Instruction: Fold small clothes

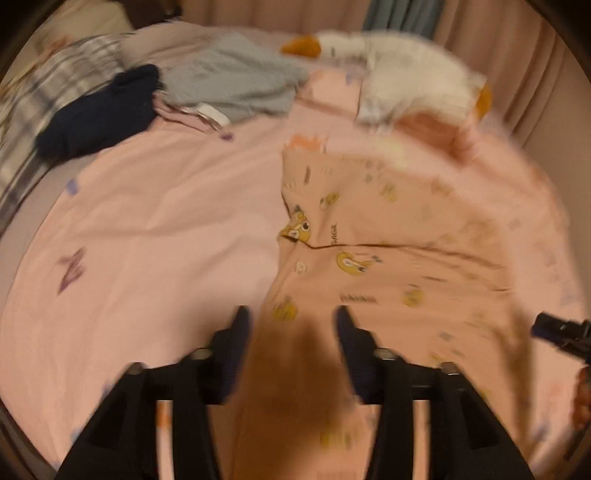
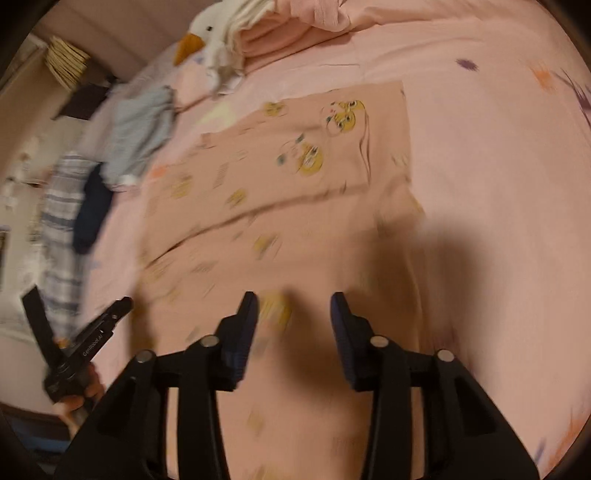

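Note:
A small peach garment with yellow cartoon prints (image 1: pixel 369 236) lies spread on the pink bed sheet (image 1: pixel 166 221); it also shows in the right wrist view (image 2: pixel 295 166), with one part folded over. My left gripper (image 1: pixel 291 317) is open and empty, just above the garment's near left edge. My right gripper (image 2: pixel 293 301) is open and empty, above the garment's near end. The left gripper shows at the left of the right wrist view (image 2: pixel 77 336). The right gripper's tip shows at the right edge of the left wrist view (image 1: pixel 561 330). Both views are motion-blurred.
A grey garment (image 1: pixel 236 81), a dark navy garment (image 1: pixel 99 114) and a plaid cloth (image 1: pixel 59 85) lie at the far left of the bed. A white goose plush (image 1: pixel 406 77) and folded pink cloth (image 2: pixel 273 33) lie at the back. Curtains hang behind.

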